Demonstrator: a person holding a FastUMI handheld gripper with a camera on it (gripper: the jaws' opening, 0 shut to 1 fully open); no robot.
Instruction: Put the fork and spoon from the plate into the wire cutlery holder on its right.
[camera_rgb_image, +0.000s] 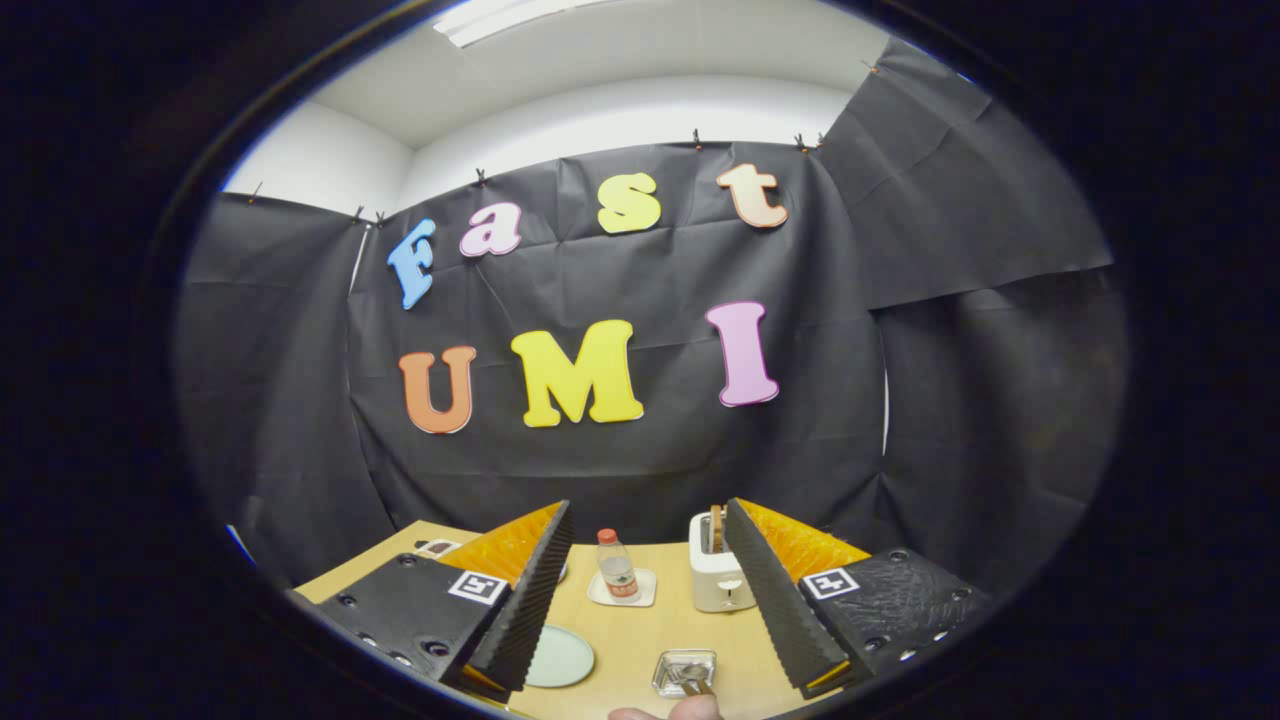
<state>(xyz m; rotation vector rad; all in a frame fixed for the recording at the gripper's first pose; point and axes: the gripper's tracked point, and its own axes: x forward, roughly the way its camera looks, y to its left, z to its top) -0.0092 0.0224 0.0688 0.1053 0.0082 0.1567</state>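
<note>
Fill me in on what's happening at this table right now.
A person holds a claw above a wooden table, its fingers spread wide and gripping nothing. Between them lie a pale plate, a small bottle on a square coaster, a white toaster, and a small clear dish with metal pieces in it. A fingertip shows at the near edge. No cutlery is held yet.

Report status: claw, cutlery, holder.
Claw open, holding nothing. Cutlery in the clear holder between the fingers. Plate bare. Fingertip at near edge.
</note>
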